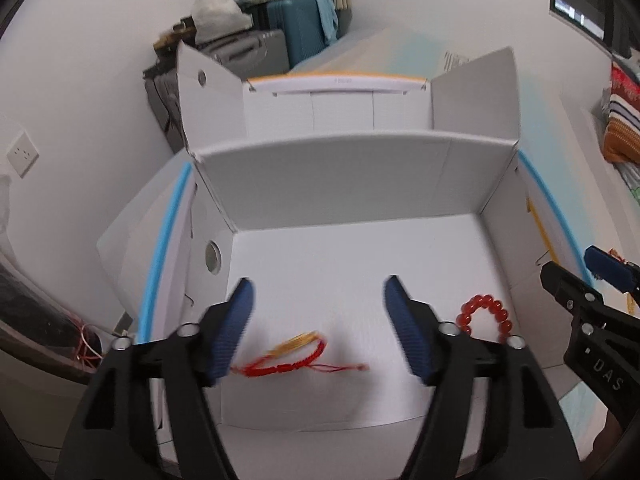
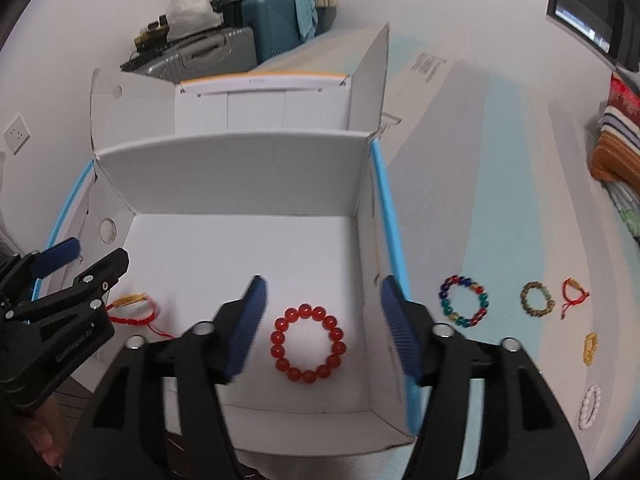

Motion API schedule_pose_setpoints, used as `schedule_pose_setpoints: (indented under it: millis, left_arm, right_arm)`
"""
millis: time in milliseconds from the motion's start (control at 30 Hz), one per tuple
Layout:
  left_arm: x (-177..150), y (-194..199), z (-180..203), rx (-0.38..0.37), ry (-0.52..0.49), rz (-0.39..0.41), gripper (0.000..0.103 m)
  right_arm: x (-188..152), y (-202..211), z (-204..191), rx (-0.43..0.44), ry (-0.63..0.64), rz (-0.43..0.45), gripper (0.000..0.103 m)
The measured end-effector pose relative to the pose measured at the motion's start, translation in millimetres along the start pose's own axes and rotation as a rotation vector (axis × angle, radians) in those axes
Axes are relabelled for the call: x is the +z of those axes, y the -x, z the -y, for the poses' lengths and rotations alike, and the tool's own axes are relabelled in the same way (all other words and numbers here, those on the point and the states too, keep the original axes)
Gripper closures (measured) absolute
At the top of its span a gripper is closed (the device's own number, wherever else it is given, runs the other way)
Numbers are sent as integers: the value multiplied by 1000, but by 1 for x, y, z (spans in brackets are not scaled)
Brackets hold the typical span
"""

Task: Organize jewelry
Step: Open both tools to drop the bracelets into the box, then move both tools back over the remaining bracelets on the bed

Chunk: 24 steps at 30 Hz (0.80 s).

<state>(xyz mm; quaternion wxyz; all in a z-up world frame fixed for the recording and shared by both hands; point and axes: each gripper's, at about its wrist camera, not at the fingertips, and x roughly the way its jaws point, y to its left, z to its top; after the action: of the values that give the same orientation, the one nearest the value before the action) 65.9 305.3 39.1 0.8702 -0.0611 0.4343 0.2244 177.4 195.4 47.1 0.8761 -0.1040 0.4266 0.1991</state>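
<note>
A white cardboard box (image 2: 240, 168) stands open in front of both grippers. On its floor lie a red bead bracelet (image 2: 305, 310) and, to its left, a red string bracelet with a gold piece (image 2: 134, 308). My right gripper (image 2: 320, 328) hangs open over the bead bracelet, its pads clear of it. In the left wrist view my left gripper (image 1: 320, 332) is open above the string bracelet (image 1: 296, 356), which looks blurred; nothing is between its pads. The bead bracelet (image 1: 486, 316) shows at the right. Each gripper appears in the other's view: the left gripper (image 2: 88, 258), the right gripper (image 1: 580, 272).
Right of the box, on the pale blue and white table, lie a multicoloured bead bracelet (image 2: 452, 280), a brown bead bracelet (image 2: 525, 296), a red string piece (image 2: 574, 294), a yellow bracelet (image 2: 590, 348) and a white one (image 2: 590, 406). The box's flaps stand up at the back and sides. Suitcases (image 2: 276, 28) stand behind.
</note>
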Motion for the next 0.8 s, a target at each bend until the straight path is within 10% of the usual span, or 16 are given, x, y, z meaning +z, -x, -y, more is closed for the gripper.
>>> schedule_pose_setpoints:
  millis: [267, 800]
  left_arm:
    - [0, 40, 18, -12, -28, 106, 8]
    - [1, 65, 73, -119, -76, 161, 6]
  right_arm:
    - [-2, 35, 21, -35, -15, 91, 20]
    - [-22, 84, 95, -121, -120, 183, 8]
